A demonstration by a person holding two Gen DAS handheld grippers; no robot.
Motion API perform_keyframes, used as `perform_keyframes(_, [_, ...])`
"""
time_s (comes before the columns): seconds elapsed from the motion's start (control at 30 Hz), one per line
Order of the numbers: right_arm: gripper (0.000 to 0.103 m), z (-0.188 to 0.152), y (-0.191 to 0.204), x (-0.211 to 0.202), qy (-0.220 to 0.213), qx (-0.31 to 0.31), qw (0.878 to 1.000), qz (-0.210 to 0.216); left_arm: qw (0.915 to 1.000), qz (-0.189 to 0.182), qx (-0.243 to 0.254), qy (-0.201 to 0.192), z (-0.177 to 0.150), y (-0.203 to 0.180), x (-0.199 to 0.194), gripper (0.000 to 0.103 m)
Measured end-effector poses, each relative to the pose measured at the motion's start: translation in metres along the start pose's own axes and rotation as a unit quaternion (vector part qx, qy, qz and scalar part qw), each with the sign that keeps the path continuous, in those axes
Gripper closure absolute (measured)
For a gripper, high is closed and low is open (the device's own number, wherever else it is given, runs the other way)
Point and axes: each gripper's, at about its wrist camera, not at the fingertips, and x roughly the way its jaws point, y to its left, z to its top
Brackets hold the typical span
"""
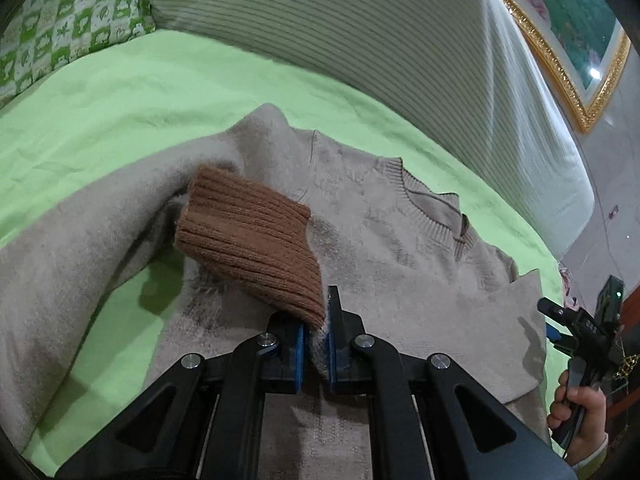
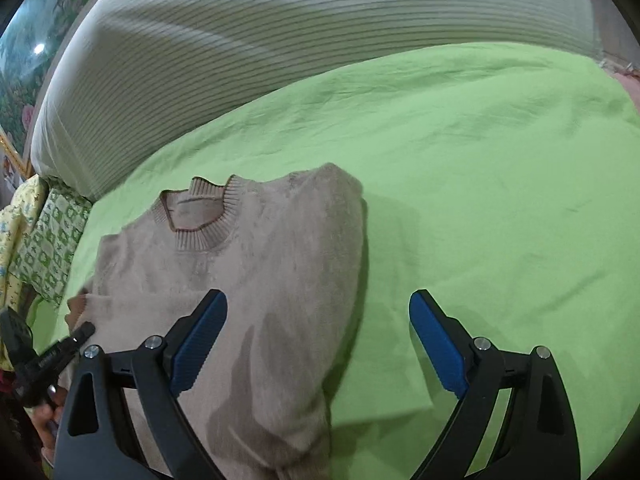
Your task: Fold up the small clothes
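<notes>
A small beige fuzzy sweater (image 1: 420, 248) lies on a green sheet (image 1: 160, 92), neck toward the headboard. My left gripper (image 1: 316, 344) is shut on the brown ribbed cuff (image 1: 252, 240) of one sleeve and holds it over the sweater's body. The sleeve (image 1: 80, 232) trails off to the left. In the right wrist view the sweater (image 2: 240, 264) lies left of centre with its ribbed collar (image 2: 204, 220) showing. My right gripper (image 2: 320, 340) is open and empty, above the sweater's right edge and the sheet (image 2: 480, 184). It also shows in the left wrist view (image 1: 576, 320).
A striped padded headboard (image 1: 360, 40) runs along the far side of the bed. A green checked pillow (image 1: 68, 20) sits at the far left corner. A gold-framed picture (image 1: 580, 40) hangs on the wall to the right.
</notes>
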Motion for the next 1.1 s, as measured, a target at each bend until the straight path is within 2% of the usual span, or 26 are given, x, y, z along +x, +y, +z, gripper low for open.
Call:
perform_keyframes(0.03, [0.011, 0.001, -0.001, 0.007, 0.007, -0.003, 1.0, 0.006, 1.0, 0.002, 0.002, -0.001, -0.002, 0.002, -0.005, 0.096])
perform_keyframes(0.07, [0.022, 0.003, -0.002, 0.02, 0.033, -0.007, 0.999, 0.017, 1.0, 0.003, 0.005, -0.002, -0.003, -0.002, -0.006, 0.096])
perform_keyframes(0.1, [0.059, 0.002, -0.001, 0.03, 0.058, -0.007, 0.998, 0.016, 1.0, -0.002, 0.008, -0.002, -0.005, -0.005, -0.009, 0.096])
perform_keyframes(0.13, [0.081, 0.003, -0.004, 0.037, 0.079, -0.01, 0.997, 0.016, 0.9999, -0.009, 0.01, -0.001, -0.005, -0.012, -0.009, 0.096])
perform_keyframes(0.17, [0.089, 0.007, -0.005, 0.036, 0.083, -0.018, 0.996, 0.011, 0.9997, -0.021, 0.014, 0.0, -0.004, -0.017, -0.01, 0.096])
perform_keyframes(0.23, [0.091, 0.027, -0.005, 0.014, 0.052, -0.057, 0.997, -0.027, 0.9984, -0.04, 0.041, 0.0, -0.003, -0.041, -0.008, 0.096])
perform_keyframes(0.3, [0.095, 0.053, -0.005, -0.015, 0.011, -0.096, 0.992, -0.08, 0.9962, -0.036, 0.079, -0.001, -0.006, -0.07, 0.0, 0.096])
perform_keyframes(0.4, [0.095, 0.079, -0.009, -0.028, -0.009, -0.129, 0.982, -0.139, 0.9959, -0.04, 0.081, 0.007, -0.007, -0.081, 0.016, 0.096])
perform_keyframes(0.47, [0.095, 0.076, -0.009, -0.012, 0.001, -0.159, 0.972, -0.173, 0.9958, -0.023, 0.086, 0.021, -0.009, -0.078, 0.025, 0.096])
perform_keyframes(0.5, [0.094, 0.071, -0.011, 0.0, 0.015, -0.163, 0.971, -0.176, 0.9958, -0.015, 0.087, 0.024, -0.011, -0.075, 0.026, 0.096])
perform_keyframes(0.57, [0.091, 0.057, -0.021, 0.019, 0.041, -0.14, 0.978, -0.152, 0.9945, -0.01, 0.097, 0.038, -0.017, -0.063, 0.025, 0.09])
perform_keyframes(0.6, [0.083, 0.052, -0.026, 0.022, 0.045, -0.129, 0.978, -0.157, 0.9945, -0.006, 0.096, 0.041, -0.019, -0.057, 0.022, 0.084])
perform_keyframes(0.63, [0.079, 0.048, -0.031, 0.02, 0.042, -0.114, 0.98, -0.157, 0.9948, -0.005, 0.094, 0.039, -0.019, -0.051, 0.019, 0.074])
perform_keyframes(0.67, [0.073, 0.044, -0.036, 0.011, 0.027, -0.092, 0.985, -0.14, 0.9957, -0.011, 0.085, 0.034, -0.018, -0.044, 0.013, 0.07])
perform_keyframes(0.73, [0.061, 0.041, -0.042, -0.008, 0.008, -0.064, 0.991, -0.119, 0.9975, -0.018, 0.06, 0.032, -0.013, -0.033, 0.01, 0.051])
perform_keyframes(0.77, [0.054, 0.038, -0.044, -0.022, -0.009, -0.048, 0.993, -0.109, 0.9979, -0.026, 0.049, 0.035, -0.01, -0.029, 0.01, 0.048])
perform_keyframes(0.8, [0.051, 0.035, -0.045, -0.034, -0.021, -0.04, 0.994, -0.1, 0.9979, -0.033, 0.035, 0.042, -0.006, -0.028, 0.016, 0.042])
perform_keyframes(0.9, [0.051, 0.022, -0.039, -0.053, -0.032, -0.027, 0.995, -0.086, 0.9971, -0.038, 0.023, 0.061, 0.0, -0.035, 0.031, 0.036])
perform_keyframes(0.93, [0.051, 0.019, -0.033, -0.058, -0.031, -0.024, 0.996, -0.081, 0.9971, -0.031, 0.028, 0.063, 0.002, -0.038, 0.035, 0.041])
perform_keyframes(0.97, [0.051, 0.014, -0.029, -0.061, -0.031, -0.02, 0.997, -0.074, 0.9974, -0.012, 0.04, 0.058, 0.003, -0.042, 0.039, 0.054])
perform_keyframes(1.0, [0.051, 0.01, -0.022, -0.059, -0.031, -0.02, 0.997, -0.068, 0.9971, -0.005, 0.048, 0.059, 0.001, -0.043, 0.038, 0.09])
perform_keyframes(1.03, [0.051, 0.006, -0.015, -0.057, -0.029, -0.024, 0.998, -0.059, 0.9965, -0.014, 0.044, 0.07, 0.003, -0.042, 0.036, 0.092])
perform_keyframes(1.1, [0.051, -0.001, -0.003, -0.057, -0.029, -0.033, 0.998, -0.04, 0.9984, -0.018, 0.035, 0.04, 0.004, -0.036, 0.016, 0.095])
